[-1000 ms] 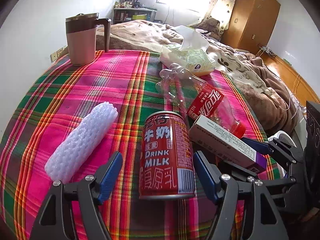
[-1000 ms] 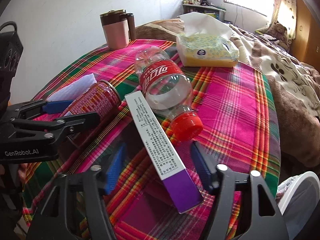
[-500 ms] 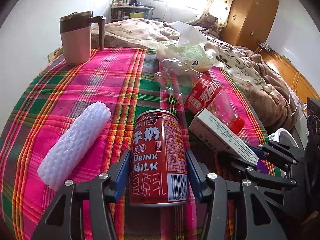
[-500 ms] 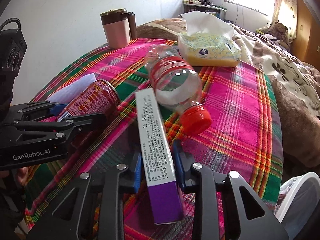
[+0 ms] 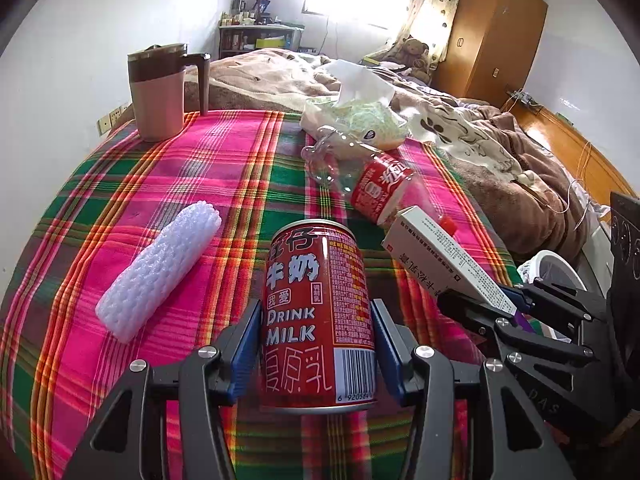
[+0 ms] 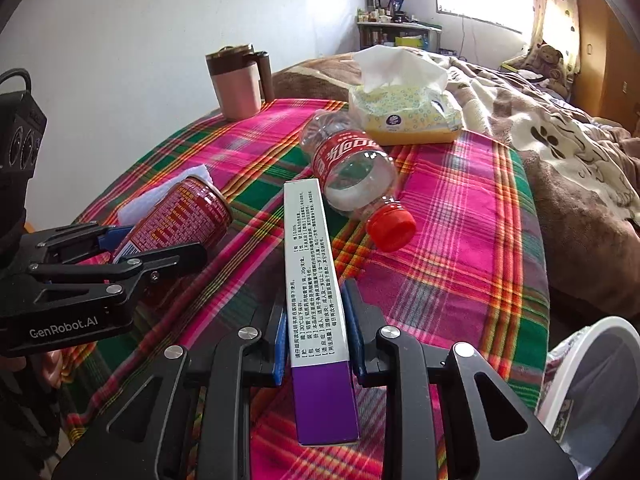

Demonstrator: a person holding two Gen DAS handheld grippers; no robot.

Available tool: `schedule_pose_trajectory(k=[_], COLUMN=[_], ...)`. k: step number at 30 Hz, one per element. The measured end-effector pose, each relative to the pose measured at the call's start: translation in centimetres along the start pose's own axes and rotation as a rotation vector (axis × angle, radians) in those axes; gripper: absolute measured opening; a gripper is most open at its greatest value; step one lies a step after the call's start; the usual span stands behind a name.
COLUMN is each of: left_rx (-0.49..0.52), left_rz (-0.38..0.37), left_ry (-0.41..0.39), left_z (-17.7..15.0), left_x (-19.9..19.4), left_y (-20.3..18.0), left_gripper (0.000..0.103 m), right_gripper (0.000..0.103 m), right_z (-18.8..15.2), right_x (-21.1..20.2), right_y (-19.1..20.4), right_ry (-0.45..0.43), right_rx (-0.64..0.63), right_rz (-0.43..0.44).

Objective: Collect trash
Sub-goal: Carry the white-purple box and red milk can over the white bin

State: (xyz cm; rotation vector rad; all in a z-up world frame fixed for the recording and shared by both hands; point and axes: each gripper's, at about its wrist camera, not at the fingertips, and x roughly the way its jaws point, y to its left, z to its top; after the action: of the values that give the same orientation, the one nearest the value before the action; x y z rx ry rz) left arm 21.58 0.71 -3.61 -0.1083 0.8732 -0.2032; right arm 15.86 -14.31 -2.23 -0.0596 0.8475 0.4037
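My left gripper (image 5: 316,340) is shut on a red milk can (image 5: 318,320) and holds it just above the plaid tablecloth (image 5: 160,184); the can also shows in the right wrist view (image 6: 176,228). My right gripper (image 6: 316,328) is shut on a long white and purple box (image 6: 316,280), lifted off the cloth; the box also shows in the left wrist view (image 5: 448,264). An empty clear cola bottle (image 6: 356,176) with a red cap lies on its side beyond the box. A white foam net sleeve (image 5: 160,272) lies left of the can.
A pink lidded mug (image 5: 160,92) stands at the table's far left. A yellow tissue pack (image 6: 404,108) sits at the far edge. A white bin (image 6: 592,392) stands low at the right of the table. A bed with brown blankets (image 6: 560,140) lies beyond.
Both grippers have closed, the left on the can and the right on the box. Both objects have been raised off the cloth. The bottle has rolled slightly away.
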Motion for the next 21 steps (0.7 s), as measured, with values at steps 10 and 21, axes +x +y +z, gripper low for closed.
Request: schedule_pose_trajectory(k=[10,21], left_rx=[0.035,0.117], left_rz=[-0.018,-0.068], left_ry=[-0.058,-0.118], left_z=[-0.6,-1.2], left_x=[-3.4,-6.1], left_y=[-2.2,-7.3], left_gripper=[0.053,0.053], right_gripper=[0.025,0.025], right_z=[-0.9,-2.7], right_x=[-3.8,-8.8], right_y=[-0.9,-3.4], right_ry=[-0.072,-0.155], right_rx=[0.047,0.109], right_rz=[-0.035,-0.101])
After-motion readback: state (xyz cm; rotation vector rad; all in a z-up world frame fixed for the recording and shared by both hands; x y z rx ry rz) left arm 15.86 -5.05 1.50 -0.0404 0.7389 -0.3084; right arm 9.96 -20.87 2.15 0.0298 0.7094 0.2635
